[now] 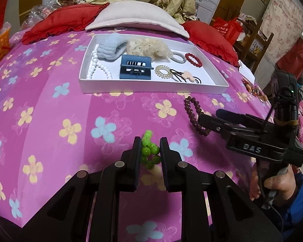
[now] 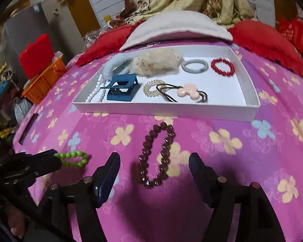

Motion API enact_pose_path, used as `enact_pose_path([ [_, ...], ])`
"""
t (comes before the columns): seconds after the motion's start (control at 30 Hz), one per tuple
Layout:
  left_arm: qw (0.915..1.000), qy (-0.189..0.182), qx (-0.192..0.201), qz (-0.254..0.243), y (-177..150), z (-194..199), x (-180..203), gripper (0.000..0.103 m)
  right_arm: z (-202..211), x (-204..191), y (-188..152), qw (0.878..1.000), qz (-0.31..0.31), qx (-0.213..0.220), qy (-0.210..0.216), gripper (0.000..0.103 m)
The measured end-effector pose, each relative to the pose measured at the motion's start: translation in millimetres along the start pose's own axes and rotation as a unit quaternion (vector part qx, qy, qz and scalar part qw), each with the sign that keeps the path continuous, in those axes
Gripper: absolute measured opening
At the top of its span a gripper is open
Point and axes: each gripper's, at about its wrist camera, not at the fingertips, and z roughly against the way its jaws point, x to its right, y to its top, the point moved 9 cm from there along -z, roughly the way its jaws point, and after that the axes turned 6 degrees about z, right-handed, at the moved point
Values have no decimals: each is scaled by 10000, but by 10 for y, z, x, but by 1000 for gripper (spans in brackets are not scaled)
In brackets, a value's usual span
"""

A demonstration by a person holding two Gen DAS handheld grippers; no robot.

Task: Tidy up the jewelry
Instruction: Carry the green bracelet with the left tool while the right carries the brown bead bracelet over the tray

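- Left gripper (image 1: 150,151) is clenched on the green bracelet (image 1: 149,151); judged best carried level and let go only past the tray's (image 2: 171,111) near wall.
- Right gripper (image 2: 154,173) stands released, its fingers on either side of the brown bracelet (image 2: 155,157), not pressing it; it should close across one side of the loop, low against the bedspread (image 2: 252,161).
- Brown bracelet: a long loop of dark faceted beads, flat on the bedspread just before the tray's near edge.
- Green bracelet: glossy round beads, bunched between the pads, near the bed's front edge.
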Motion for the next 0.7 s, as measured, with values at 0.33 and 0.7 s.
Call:
enact_pose_path([
  [0.33, 9999, -23, 124, 94, 11, 117, -79, 17, -151, -87, 60, 9997, 175, -112, -118, 15],
  [0.7, 9995, -99, 279, 105, 113, 296, -63, 17, 382, 1, 307, 9981, -229, 557, 87, 15],
])
